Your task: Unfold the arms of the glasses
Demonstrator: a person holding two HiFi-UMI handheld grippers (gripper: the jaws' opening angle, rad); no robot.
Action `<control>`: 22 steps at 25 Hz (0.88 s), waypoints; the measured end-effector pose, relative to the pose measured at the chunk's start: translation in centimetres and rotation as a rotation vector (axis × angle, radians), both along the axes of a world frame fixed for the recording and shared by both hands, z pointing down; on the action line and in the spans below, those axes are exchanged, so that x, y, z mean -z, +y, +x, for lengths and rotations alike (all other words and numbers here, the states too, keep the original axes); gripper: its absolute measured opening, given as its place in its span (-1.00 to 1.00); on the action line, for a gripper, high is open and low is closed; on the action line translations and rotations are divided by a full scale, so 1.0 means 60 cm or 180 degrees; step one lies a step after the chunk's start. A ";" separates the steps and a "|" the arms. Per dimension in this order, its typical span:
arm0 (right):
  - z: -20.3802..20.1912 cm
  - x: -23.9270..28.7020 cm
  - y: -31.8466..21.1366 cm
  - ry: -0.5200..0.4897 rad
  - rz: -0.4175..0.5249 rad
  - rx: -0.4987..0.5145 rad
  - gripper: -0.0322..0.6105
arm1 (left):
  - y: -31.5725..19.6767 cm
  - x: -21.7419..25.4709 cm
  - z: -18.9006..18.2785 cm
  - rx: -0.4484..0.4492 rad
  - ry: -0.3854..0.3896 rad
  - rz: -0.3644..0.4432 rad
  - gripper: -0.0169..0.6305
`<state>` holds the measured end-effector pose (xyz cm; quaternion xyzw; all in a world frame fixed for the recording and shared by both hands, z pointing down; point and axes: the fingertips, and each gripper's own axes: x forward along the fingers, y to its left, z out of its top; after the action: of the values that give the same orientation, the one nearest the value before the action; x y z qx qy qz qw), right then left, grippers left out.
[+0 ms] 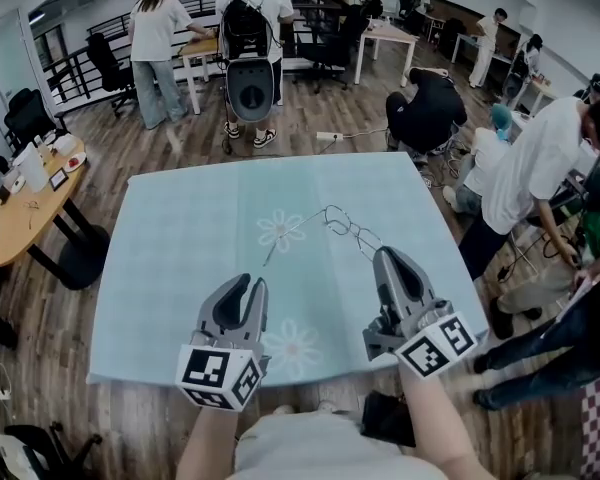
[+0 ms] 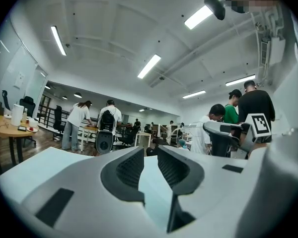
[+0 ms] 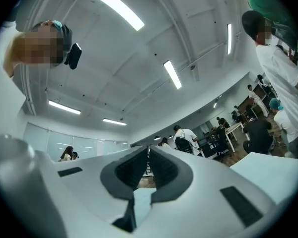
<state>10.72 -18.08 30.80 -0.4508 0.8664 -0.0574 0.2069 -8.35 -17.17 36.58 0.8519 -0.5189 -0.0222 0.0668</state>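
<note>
one pair of thin wire glasses (image 1: 351,231) on smooth floral cloth (image 1: 180,258).

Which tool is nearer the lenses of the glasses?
Right. The right tool has its tip just beside the lenses; the left tool sits farther back, by the end of the long arm.

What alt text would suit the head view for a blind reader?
Thin wire glasses lie on a pale blue flowered tablecloth; the right gripper, shut, sits at their near end, and the left gripper hangs open nearby. People work behind.
</note>
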 end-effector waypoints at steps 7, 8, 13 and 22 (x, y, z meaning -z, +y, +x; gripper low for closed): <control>-0.018 0.006 0.008 -0.0428 -0.0149 0.0393 -0.84 | -0.004 -0.005 0.069 -0.0455 0.0171 -0.0057 -0.70; -0.021 0.004 0.008 -0.0470 -0.0190 0.0470 -0.84 | -0.009 0.001 0.071 -0.0479 0.0232 -0.0037 -0.70; -0.039 -0.019 0.018 -0.0690 -0.0418 0.0909 -0.84 | -0.029 0.023 0.065 -0.0578 0.0563 0.0044 -0.70; -0.064 -0.039 0.044 -0.0663 -0.0580 0.1457 -0.84 | -0.039 0.035 0.057 -0.0614 0.0781 0.0079 -0.70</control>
<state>6.86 -15.41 33.14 -0.2515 0.9111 -0.2265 0.2351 -4.95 -19.53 34.50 0.8894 -0.4223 -0.1261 0.1210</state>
